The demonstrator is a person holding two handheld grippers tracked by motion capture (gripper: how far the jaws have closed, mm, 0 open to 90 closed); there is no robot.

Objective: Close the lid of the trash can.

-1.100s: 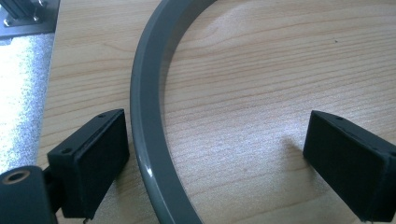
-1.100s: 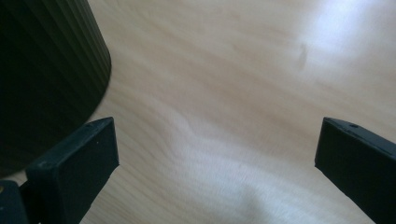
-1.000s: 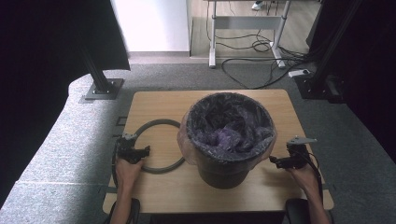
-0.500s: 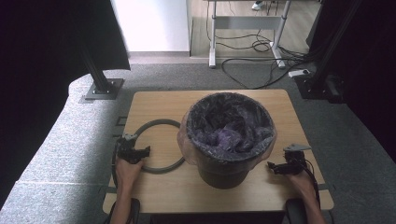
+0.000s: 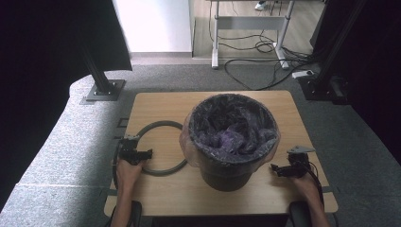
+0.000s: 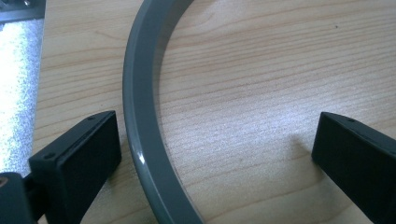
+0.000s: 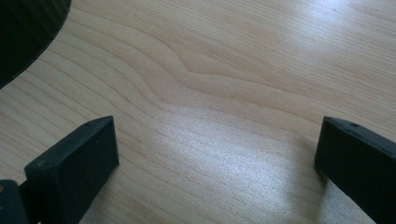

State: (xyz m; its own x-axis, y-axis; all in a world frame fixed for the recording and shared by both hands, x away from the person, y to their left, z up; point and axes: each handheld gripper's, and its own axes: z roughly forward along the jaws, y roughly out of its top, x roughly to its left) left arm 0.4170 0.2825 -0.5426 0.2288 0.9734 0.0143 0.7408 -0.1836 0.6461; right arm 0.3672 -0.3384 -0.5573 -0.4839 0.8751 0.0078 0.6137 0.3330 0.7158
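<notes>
So the left tool (image 6: 215, 154) has just been opening its jaws; they stand wide with the grey ring (image 6: 140, 121) running between them, close beside the left jaw, nothing pinched. From above, that ring (image 5: 158, 125) lies flat on the table (image 5: 156, 101) at centre left of the frame, just beside the black bin (image 5: 231, 142) with its purple liner. The right tool (image 7: 217, 154), lower right from above, is spread wide too, over bare wood by the bin's base.
</notes>
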